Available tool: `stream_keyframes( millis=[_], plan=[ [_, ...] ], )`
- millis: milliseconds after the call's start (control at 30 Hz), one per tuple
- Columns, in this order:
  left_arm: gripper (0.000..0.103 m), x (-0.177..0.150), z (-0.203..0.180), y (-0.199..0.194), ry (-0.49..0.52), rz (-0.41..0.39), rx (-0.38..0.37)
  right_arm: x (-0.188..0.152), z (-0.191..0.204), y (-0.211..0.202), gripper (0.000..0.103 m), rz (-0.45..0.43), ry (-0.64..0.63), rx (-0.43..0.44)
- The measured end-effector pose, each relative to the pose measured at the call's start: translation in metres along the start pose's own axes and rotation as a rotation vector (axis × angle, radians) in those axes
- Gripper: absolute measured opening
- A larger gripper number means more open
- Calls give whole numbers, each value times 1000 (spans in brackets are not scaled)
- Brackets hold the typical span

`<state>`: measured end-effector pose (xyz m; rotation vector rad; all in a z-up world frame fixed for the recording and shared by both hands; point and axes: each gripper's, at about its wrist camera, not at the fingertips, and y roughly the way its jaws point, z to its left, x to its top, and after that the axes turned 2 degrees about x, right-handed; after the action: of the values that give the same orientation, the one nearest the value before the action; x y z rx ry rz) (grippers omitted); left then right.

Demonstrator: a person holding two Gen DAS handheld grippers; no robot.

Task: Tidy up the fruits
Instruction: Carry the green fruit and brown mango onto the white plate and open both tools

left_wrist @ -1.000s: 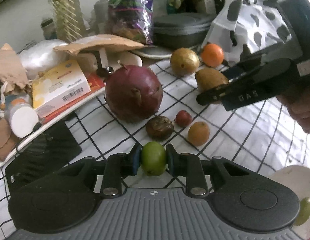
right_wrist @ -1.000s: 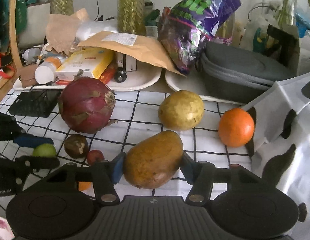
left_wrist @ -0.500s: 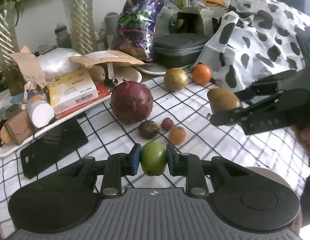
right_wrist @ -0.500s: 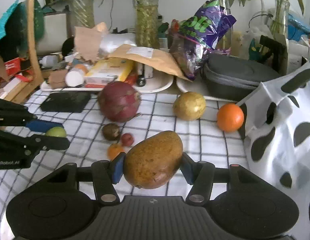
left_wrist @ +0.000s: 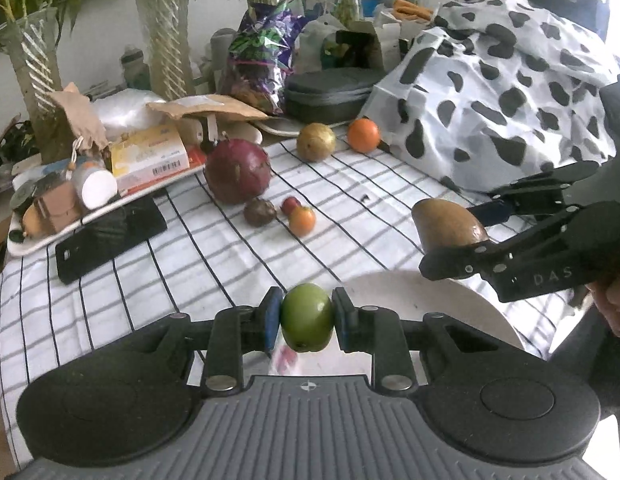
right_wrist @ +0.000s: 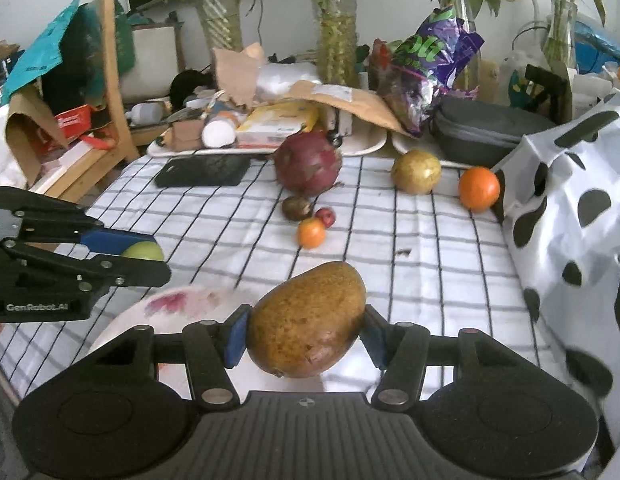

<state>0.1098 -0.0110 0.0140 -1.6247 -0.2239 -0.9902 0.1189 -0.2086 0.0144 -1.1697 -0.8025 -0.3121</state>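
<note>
Left gripper (left_wrist: 306, 317): clamped on green fruit (left_wrist: 306, 317) — lifted off the cloth.
Right gripper (right_wrist: 306, 338): clamped on brown fruit (right_wrist: 308, 320).
Change: both carried back over the white plate (left_wrist: 430, 296) — release is probably next.

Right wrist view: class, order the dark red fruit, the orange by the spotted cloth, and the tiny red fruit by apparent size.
1. Dark red fruit
2. Orange
3. Tiny red fruit
</note>
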Motion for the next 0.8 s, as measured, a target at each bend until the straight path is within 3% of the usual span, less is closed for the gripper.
stream_keyframes(
  millis=[433, 800],
  plan=[
    [26, -42, -25, -18, -35, 91, -4, -52, 40, -30, 60, 68, -6, 16],
    [26, -58, -28, -11, -78, 178, 5, -67, 50, -22, 60, 146, 19, 39]
  ],
)
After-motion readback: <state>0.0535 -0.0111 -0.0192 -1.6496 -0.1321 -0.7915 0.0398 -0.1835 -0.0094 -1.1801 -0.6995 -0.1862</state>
